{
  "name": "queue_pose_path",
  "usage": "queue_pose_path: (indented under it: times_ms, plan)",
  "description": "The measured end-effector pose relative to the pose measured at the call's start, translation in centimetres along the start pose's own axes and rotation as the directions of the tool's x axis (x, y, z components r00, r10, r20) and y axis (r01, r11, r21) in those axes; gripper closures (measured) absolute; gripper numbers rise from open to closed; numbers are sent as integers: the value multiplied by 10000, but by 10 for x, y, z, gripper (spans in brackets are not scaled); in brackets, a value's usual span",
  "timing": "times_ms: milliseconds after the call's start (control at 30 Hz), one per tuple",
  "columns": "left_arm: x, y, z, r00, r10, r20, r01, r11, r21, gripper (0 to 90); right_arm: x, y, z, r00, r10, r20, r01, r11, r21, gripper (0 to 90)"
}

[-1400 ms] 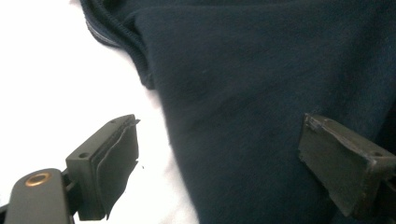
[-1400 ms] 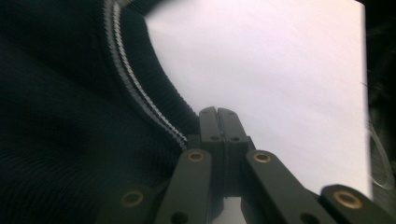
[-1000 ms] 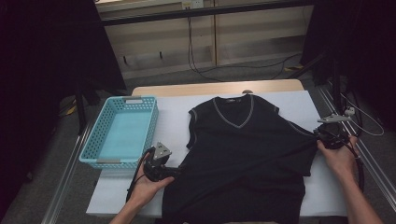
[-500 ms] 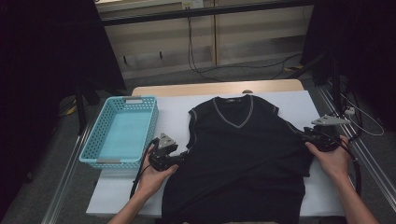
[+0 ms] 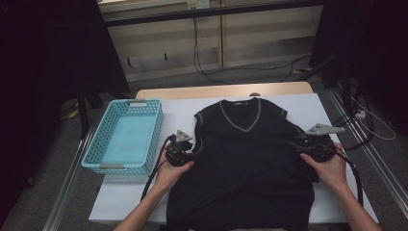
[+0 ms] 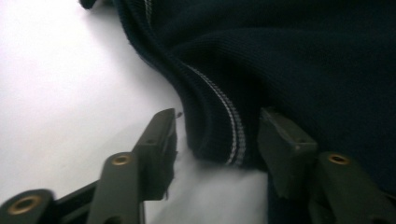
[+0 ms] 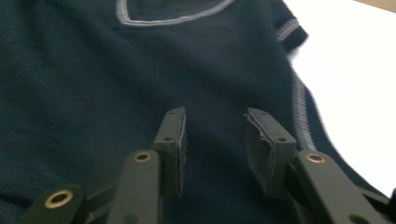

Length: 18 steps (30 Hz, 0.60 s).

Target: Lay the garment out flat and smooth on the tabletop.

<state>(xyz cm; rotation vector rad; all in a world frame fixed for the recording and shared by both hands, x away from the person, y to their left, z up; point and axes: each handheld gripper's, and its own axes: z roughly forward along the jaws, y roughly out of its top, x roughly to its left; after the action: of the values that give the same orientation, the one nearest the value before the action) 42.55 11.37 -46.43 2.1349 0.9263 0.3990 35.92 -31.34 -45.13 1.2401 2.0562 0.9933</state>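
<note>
In the left gripper view the left gripper (image 6: 217,135) has its jaws about half apart, and they have just been widening a little. The striped armhole edge of the dark vest (image 6: 299,56) lies between the pads, but neither pad presses on it; one pad sits over the white table (image 6: 51,79), the other over the knit.

In the right gripper view the right gripper (image 7: 215,140) also stands partly open, its jaws having just been opening. They hover over the flat cloth with nothing pinched between them.

In the high view the vest (image 5: 245,163) lies flat in the centre of the frame, V-neck toward the top, hem at the bottom edge. The left gripper (image 5: 190,155) sits at the garment's left edge at mid-height, and the right gripper (image 5: 308,147) at its right edge. The blue basket (image 5: 103,144) stands left of centre, just beside the left hand (image 5: 168,173).
</note>
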Motion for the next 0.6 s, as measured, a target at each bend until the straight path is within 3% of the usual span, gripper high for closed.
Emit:
queue_pose_path:
  times_ms: [67,133,200,233,333,500,567,600]
  plan:
    - [-2,0,5,9998,167,-144,-164,9996,224,543,6,2,2,9998,-124,-185,124,9999,0,570]
    - [-4,2,7,9997,-23,-247,30,9996,277,569,11,2,4,9993,-228,-303,229,9997,41,563]
    - [-2,5,7,9995,55,-304,-46,9995,303,622,15,2,6,9985,-340,-434,346,9993,140,560]
    - [0,6,7,9998,-91,-197,98,9994,327,655,16,2,7,9982,-360,-480,368,9992,169,557]
    - [7,12,5,9983,-425,-400,433,9989,196,806,19,2,9,9972,-458,-595,472,9986,219,554]
    - [24,18,8,9940,-509,-970,546,9978,367,831,20,1,10,9971,-423,-635,438,9988,236,550]
    - [31,20,11,9895,-983,-1062,1020,9943,297,834,19,1,10,9972,-407,-623,422,9988,232,549]
    - [33,23,12,9882,-986,-1174,1025,9943,278,835,18,1,10,9974,-388,-615,403,9989,247,548]
